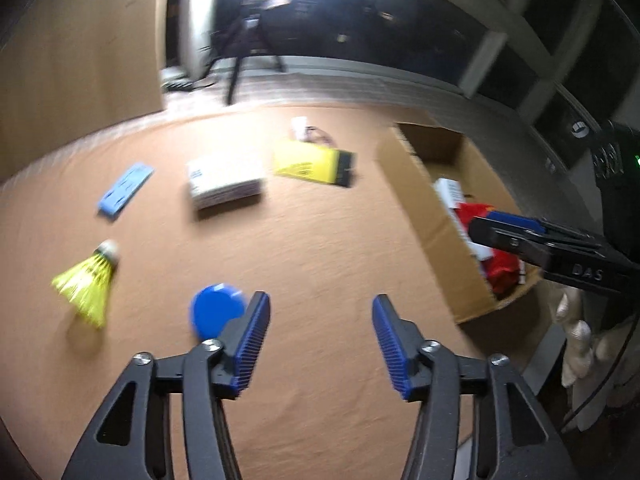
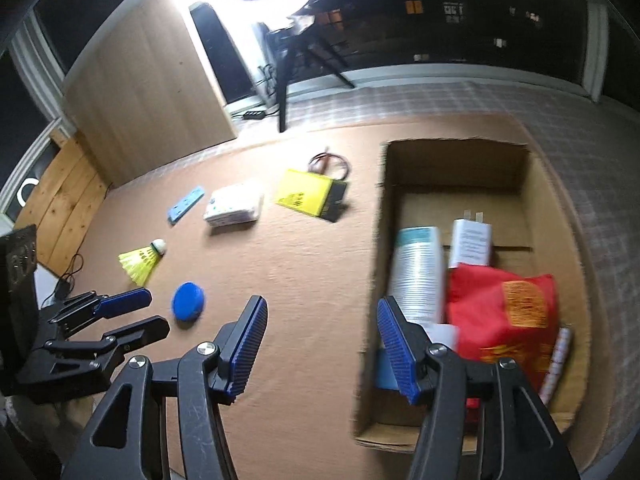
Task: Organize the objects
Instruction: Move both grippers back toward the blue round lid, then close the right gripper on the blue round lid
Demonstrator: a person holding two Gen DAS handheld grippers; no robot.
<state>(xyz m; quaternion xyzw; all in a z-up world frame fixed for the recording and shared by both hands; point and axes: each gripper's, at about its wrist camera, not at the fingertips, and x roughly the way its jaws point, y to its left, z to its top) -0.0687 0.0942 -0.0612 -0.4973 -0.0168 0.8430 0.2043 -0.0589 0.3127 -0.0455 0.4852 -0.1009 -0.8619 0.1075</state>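
Left wrist view first: the left gripper point(image 1: 320, 344) is hanging over the tan, felt-looking counter point(image 1: 320, 240) with its ribbed blue fingers point(image 1: 256, 344) spread apart and nothing between them. So I'm reading this as the gap between picks, with loose stuff waiting to go into the cardboard box point(image 1: 420, 216) on the right. The blue round lid point(image 1: 216, 312) is sitting just beside the left finger, hard smooth plastic, flat like a puck. The yellow shuttlecock point(image 1: 86, 284) is lying on its side further left, a feathery skirt on a white cork tip. Further back are a flat blue card point(image 1: 124, 192), a white packet point(image 1: 224, 184) and a yellow packet point(image 1: 312, 164).

Right wrist view: the right gripper point(image 2: 320, 344) is also standing open and empty, straddling the box's near wall point(image 2: 376, 280). Inside, a crinkly red bag point(image 2: 504, 312), a stack of clear cups point(image 2: 416, 272) and a white boxy item point(image 2: 472, 244) are already lying there.

Next move, I'd guess, is the lid: it's low and slick, so the fingers need to come down square around its rim.
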